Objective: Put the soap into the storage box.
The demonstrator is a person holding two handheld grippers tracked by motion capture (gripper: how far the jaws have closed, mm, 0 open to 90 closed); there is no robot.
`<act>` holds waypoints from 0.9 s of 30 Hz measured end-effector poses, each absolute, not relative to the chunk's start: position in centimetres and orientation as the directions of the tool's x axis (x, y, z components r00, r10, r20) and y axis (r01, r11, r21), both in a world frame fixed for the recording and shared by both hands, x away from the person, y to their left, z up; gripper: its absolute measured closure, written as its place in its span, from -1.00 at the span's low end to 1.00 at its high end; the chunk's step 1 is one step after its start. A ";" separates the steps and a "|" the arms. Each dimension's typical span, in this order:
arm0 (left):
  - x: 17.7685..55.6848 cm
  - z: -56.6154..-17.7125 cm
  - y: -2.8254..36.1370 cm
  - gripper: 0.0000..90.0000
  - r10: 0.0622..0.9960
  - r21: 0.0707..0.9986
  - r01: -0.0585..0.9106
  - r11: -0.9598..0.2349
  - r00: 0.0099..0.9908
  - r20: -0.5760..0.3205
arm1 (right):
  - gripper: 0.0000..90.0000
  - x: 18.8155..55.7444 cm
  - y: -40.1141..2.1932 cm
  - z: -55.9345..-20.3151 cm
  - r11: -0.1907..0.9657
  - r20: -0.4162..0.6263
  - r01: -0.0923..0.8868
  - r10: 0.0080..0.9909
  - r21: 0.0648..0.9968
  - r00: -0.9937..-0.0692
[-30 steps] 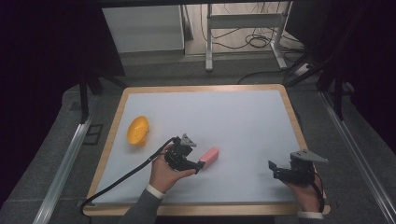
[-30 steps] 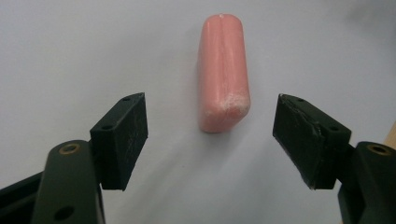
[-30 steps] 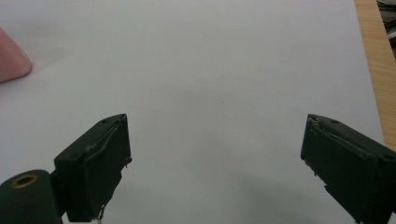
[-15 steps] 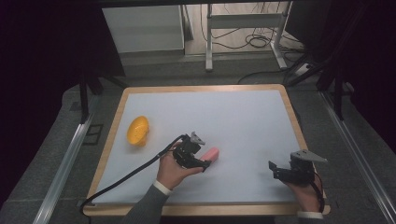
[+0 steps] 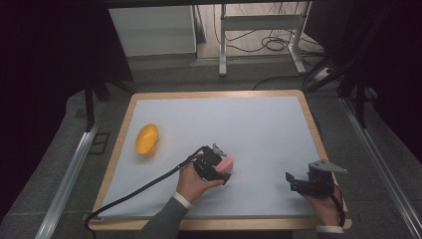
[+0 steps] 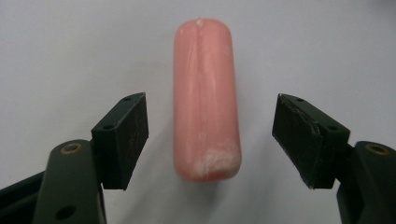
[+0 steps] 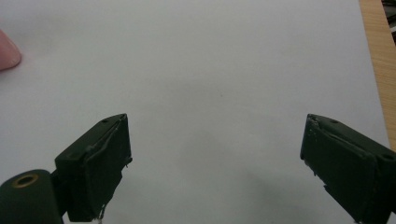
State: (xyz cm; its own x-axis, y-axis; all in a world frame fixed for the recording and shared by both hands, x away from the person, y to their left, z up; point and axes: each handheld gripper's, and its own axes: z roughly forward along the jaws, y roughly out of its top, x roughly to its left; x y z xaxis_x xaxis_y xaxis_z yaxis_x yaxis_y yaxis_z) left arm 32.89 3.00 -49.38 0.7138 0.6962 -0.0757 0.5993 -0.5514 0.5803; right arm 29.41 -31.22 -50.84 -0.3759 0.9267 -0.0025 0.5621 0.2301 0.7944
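The table (image 5: pixel 149 102), a wood-rimmed board under a pale sheet, carries an orange oval object (image 5: pixel 147 139) at its left and a pink sausage-shaped piece (image 6: pixel 205 98) near centre. Over the past second I have brought the left gripper (image 5: pixel 215 167) forward until it straddles the pink piece; I judge a pickup to be the step in hand, with only the closing left. The left gripper view supplies what the high view hides: both jaws spread wide, the piece lengthwise between them and touching neither pad. My right gripper (image 5: pixel 304 182) has kept its place near the right front corner, released, its jaws apart over bare sheet. Its view catches the pink tip at far left.
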 end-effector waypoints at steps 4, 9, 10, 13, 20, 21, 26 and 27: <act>33.3 -50.2 2.8 -0.31 0.709 0.570 0.611 -0.549 0.702 -0.070 | -0.82 29.4 -31.3 -50.9 0.231 -0.004 0.561 0.927 0.795 -0.376; 33.4 -50.7 2.7 -0.17 0.714 0.562 0.614 -0.554 0.697 -0.057 | -0.82 29.4 -31.3 -50.9 0.233 -0.007 0.562 0.927 0.794 -0.376; 33.4 -50.7 2.7 -0.13 0.716 0.565 0.614 -0.552 0.696 -0.057 | -0.82 29.4 -31.3 -50.8 0.232 -0.007 0.561 0.927 0.795 -0.374; 33.4 -50.8 2.6 -0.01 0.722 0.574 0.613 -0.543 0.689 -0.052 | -0.82 29.4 -31.3 -50.9 0.232 -0.007 0.562 0.928 0.794 -0.373; 33.5 -51.0 2.6 0.27 0.718 0.576 0.613 -0.541 0.693 -0.064 | -0.82 29.4 -31.3 -50.8 0.232 -0.010 0.561 0.929 0.795 -0.370; 33.4 -51.0 2.5 0.32 0.716 0.579 0.609 -0.542 0.695 -0.061 | -0.82 29.4 -31.4 -50.8 0.231 -0.010 0.561 0.929 0.795 -0.369; 33.4 -50.9 2.6 0.34 0.718 0.578 0.610 -0.541 0.694 -0.061 | -0.82 29.4 -31.3 -50.9 0.235 -0.012 0.564 0.929 0.792 -0.370; 33.5 -50.9 2.6 0.34 0.718 0.579 0.610 -0.541 0.694 -0.060 | -0.82 29.4 -31.3 -50.9 0.236 -0.012 0.564 0.928 0.792 -0.372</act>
State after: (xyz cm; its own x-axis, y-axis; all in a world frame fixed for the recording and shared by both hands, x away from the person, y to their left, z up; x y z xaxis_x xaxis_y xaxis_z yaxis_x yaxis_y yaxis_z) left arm 33.45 2.60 -50.93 0.6936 0.7179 -0.0599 0.6099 -0.5410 0.5790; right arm 29.42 -31.29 -50.89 -0.3720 0.9282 -0.0116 0.5637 0.2357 0.7916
